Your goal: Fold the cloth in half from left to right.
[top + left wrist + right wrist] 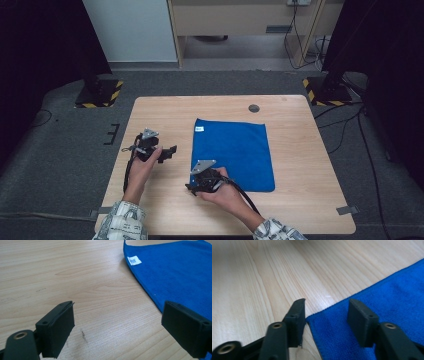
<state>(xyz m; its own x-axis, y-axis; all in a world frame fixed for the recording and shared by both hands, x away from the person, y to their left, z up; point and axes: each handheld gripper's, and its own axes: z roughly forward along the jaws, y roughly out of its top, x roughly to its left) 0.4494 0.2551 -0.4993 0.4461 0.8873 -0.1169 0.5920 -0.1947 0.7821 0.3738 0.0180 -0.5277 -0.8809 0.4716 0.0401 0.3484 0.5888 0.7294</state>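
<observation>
A blue cloth lies flat on the wooden table, with a small white label at its far left corner. My right gripper is low at the cloth's near left corner. In the right gripper view its jaws stand apart around that corner of the cloth, and the pads do not press on it. My left gripper hovers left of the cloth. Its jaws are wide open over bare wood, with the cloth's edge and label ahead to the right.
A round cable hole sits in the table beyond the cloth. Two dark stands with yellow-black striped bases rest on the floor past the table's far corners. Cables trail on the floor at the right.
</observation>
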